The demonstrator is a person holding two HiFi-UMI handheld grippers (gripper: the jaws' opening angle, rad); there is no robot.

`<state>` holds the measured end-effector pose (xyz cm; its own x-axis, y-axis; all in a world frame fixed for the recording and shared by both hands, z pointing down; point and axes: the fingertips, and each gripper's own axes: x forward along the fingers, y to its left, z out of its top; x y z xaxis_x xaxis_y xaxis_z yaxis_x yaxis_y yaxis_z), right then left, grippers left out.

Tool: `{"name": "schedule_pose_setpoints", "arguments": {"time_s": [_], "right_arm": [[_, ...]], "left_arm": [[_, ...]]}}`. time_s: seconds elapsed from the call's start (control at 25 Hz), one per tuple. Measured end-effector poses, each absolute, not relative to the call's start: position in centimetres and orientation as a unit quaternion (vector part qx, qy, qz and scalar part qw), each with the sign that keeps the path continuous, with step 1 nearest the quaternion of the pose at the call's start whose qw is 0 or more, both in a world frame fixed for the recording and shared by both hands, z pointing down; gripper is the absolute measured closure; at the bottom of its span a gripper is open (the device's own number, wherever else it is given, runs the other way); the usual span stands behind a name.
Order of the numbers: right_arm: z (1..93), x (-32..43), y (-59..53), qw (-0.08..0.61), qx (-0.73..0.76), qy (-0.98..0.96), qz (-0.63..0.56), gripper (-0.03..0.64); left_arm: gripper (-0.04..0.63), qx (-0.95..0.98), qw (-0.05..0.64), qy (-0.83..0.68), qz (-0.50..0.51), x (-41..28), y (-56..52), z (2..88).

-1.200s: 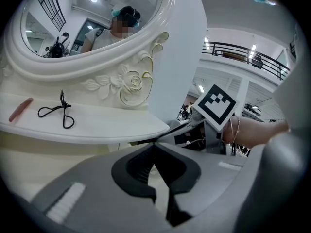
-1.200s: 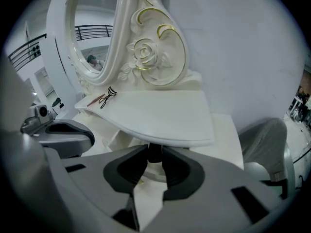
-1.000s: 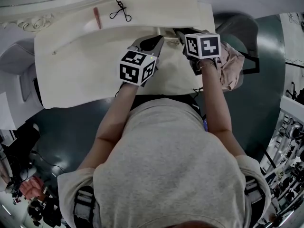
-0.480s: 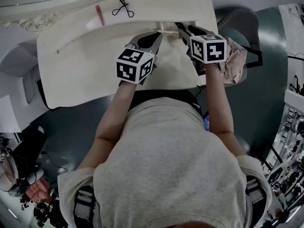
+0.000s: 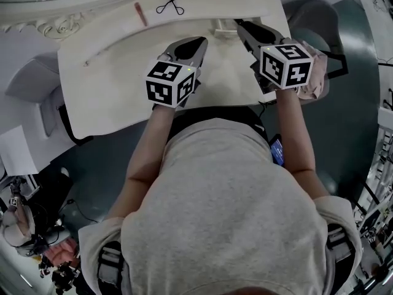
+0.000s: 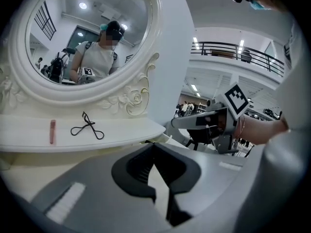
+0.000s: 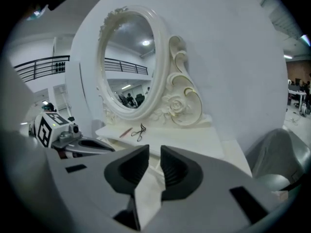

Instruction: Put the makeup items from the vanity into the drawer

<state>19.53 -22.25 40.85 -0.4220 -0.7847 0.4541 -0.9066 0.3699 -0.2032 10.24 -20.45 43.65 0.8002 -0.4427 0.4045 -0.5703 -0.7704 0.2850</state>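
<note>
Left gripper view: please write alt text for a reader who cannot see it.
The left gripper, jaws shut and empty, points at a white vanity shelf. On the shelf lie a black eyelash curler and a pink stick, below an oval mirror.

pinkish cloth bunched up off to the right | white sheet of paper lying on the dark floor at left | black balcony railing way up in the background

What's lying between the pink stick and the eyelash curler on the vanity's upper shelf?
Nothing. The left gripper view shows only bare white shelf between the pink stick and the eyelash curler, which lie apart. The head view agrees.
</note>
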Motion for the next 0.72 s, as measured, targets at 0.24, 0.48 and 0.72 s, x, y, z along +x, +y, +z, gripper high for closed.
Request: {"name": "schedule_pose_setpoints", "arguments": {"time_s": [0.24,0.48,0.72], "right_arm": [[35.3,17.0,-21.9,0.064,0.543,-0.829,0.121,0.595],[33.2,14.4,-20.4,0.018,0.519,-0.843,0.144,0.607],[31.6,13.1,-18.9,-0.013,0.516,-0.846,0.131,0.607]], "left_arm": [[0.586,0.928,0.176,-0.301,0.134,6.5,-21.9,41.3],[0.586,0.930,0.139,-0.319,0.116,4.6,-22.4,38.4],[0.586,0.945,0.128,-0.294,0.065,5.7,-21.2,36.1]]}}
